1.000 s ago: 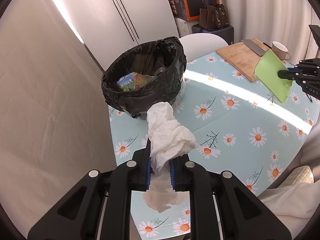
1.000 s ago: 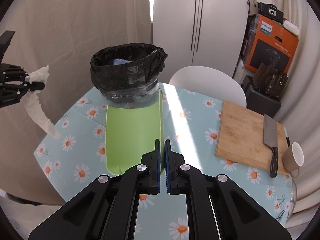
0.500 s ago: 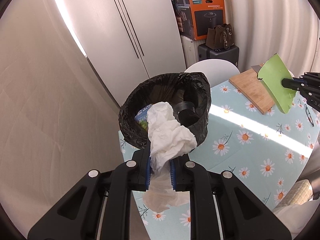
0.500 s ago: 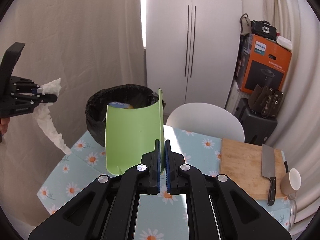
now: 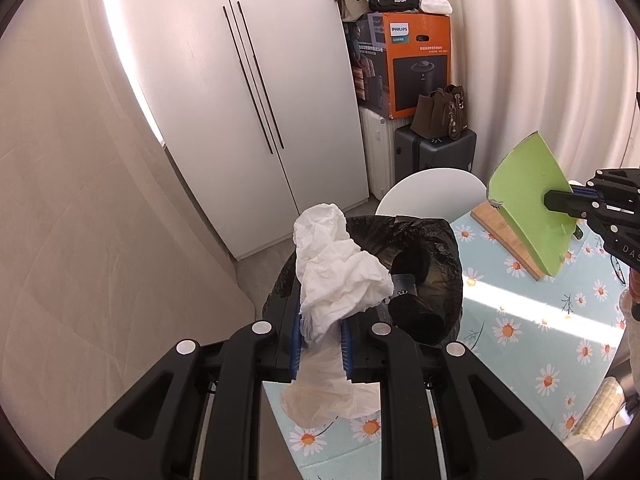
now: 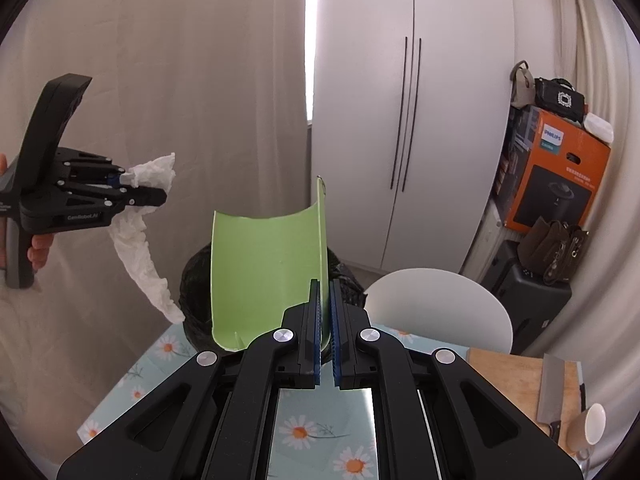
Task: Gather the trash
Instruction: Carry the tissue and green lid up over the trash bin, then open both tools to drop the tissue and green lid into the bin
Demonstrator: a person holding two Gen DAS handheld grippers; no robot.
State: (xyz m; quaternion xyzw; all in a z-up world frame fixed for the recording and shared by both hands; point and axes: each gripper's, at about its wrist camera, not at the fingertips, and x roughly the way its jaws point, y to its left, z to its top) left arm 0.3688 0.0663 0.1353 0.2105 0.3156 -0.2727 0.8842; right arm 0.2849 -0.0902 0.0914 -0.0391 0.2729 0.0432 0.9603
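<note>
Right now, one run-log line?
left gripper: shut on tissue | right gripper: shut on green scoop | bin: below, lined

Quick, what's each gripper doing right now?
Left gripper: shut on the crumpled white tissue.
Right gripper: shut on the green dustpan.

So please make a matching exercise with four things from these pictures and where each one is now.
Things:
1. tissue
2. green tray
3. knife
4. brown bag

Places:
A. on the wooden board
B. in the right tool
C. on the dark suitcase
D. in the left tool

Pairs: 1-D, 2-B, 3-A, 4-C
</note>
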